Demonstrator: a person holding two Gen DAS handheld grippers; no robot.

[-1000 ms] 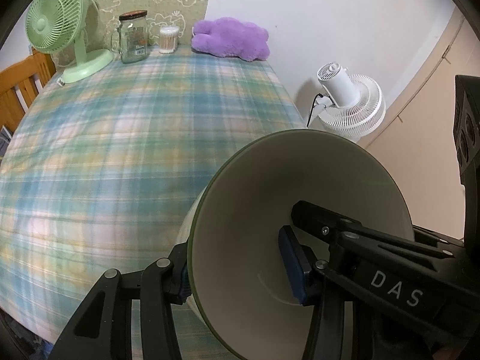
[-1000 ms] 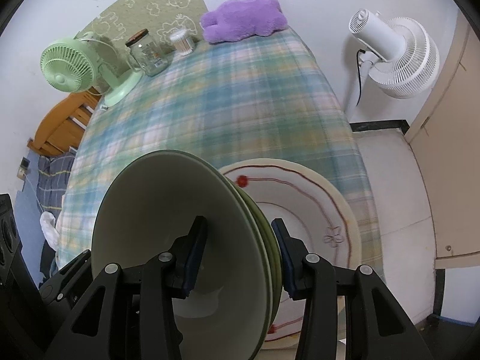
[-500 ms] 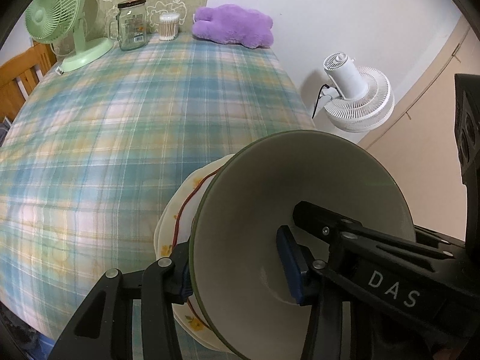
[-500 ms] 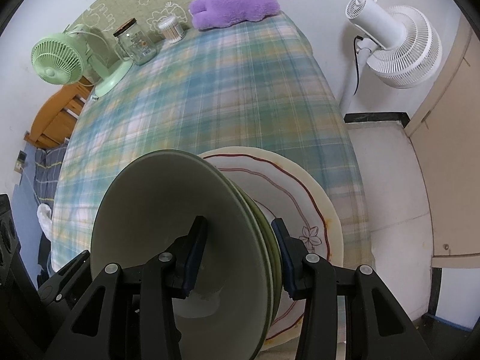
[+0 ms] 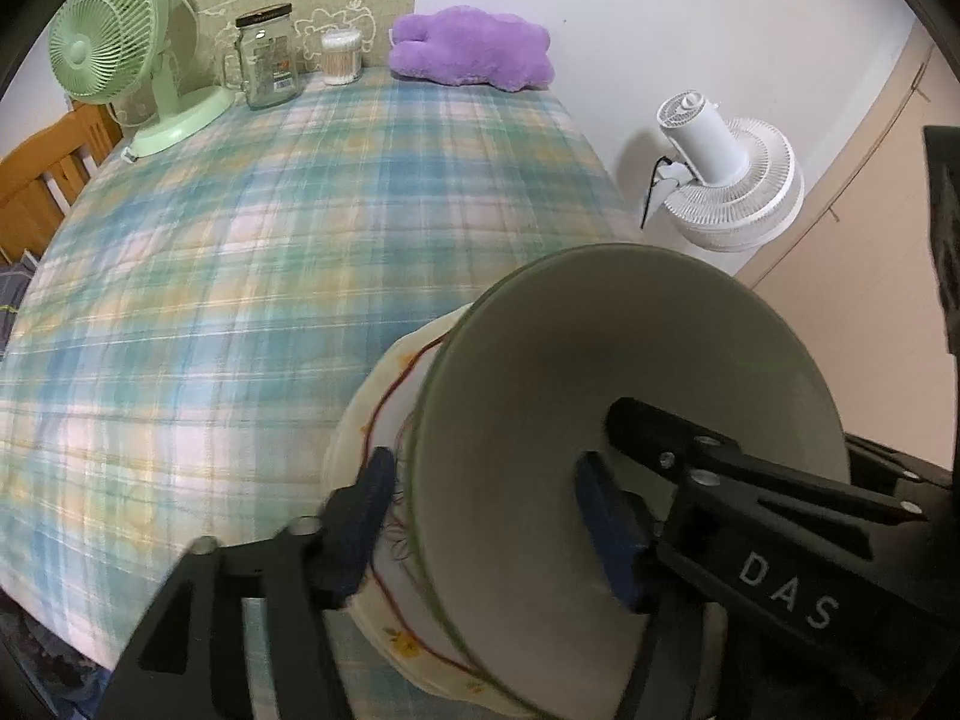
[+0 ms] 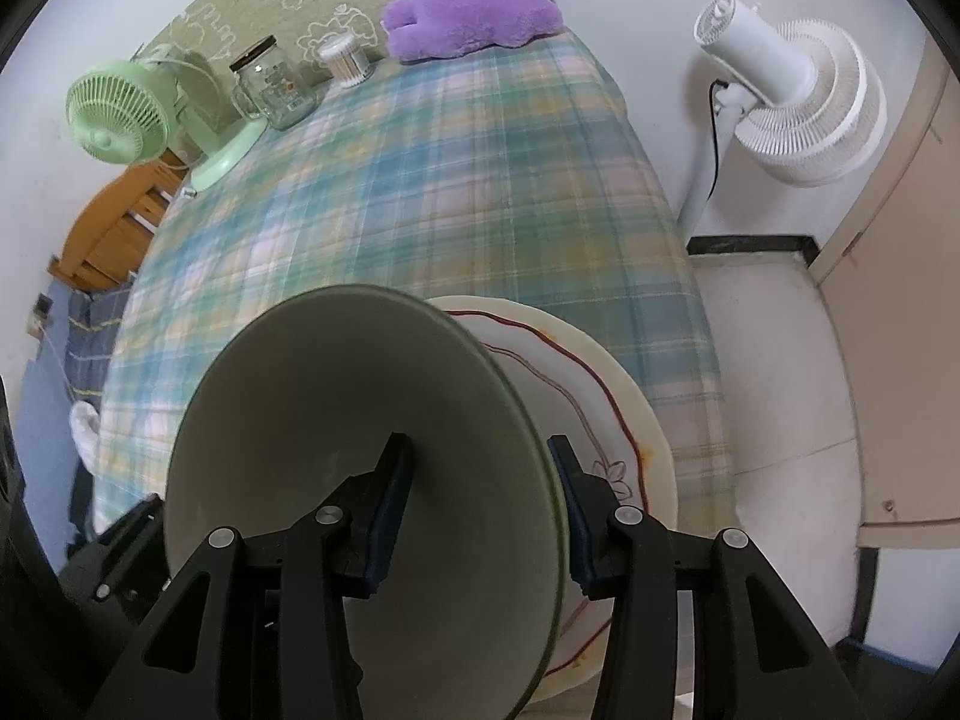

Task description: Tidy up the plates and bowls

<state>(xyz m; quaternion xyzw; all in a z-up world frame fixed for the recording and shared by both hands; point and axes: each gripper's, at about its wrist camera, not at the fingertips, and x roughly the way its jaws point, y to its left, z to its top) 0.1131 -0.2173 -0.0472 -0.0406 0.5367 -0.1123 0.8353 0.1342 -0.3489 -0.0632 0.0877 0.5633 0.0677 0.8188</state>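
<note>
A green-rimmed bowl [image 5: 630, 396] with a pale inside fills the lower part of both wrist views [image 6: 360, 450]. It sits over a cream plate [image 5: 384, 396] with a red wavy line and flower prints, at the table's near right edge [image 6: 612, 396]. My left gripper [image 5: 486, 516] straddles the bowl's wall, one finger inside and one outside, with a gap on the outer side. My right gripper [image 6: 480, 504] straddles the opposite wall with its jaws apart.
The plaid tablecloth [image 5: 270, 252] covers the table. At the back stand a green desk fan [image 5: 114, 66], a glass jar [image 5: 267, 60], a cotton swab tub [image 5: 342, 57] and a purple plush [image 5: 474, 48]. A white floor fan [image 6: 798, 102] stands right of the table.
The bowl has come down onto the cream plate, which shows more beneath it. Both grippers' jaws have widened off the bowl's wall.
</note>
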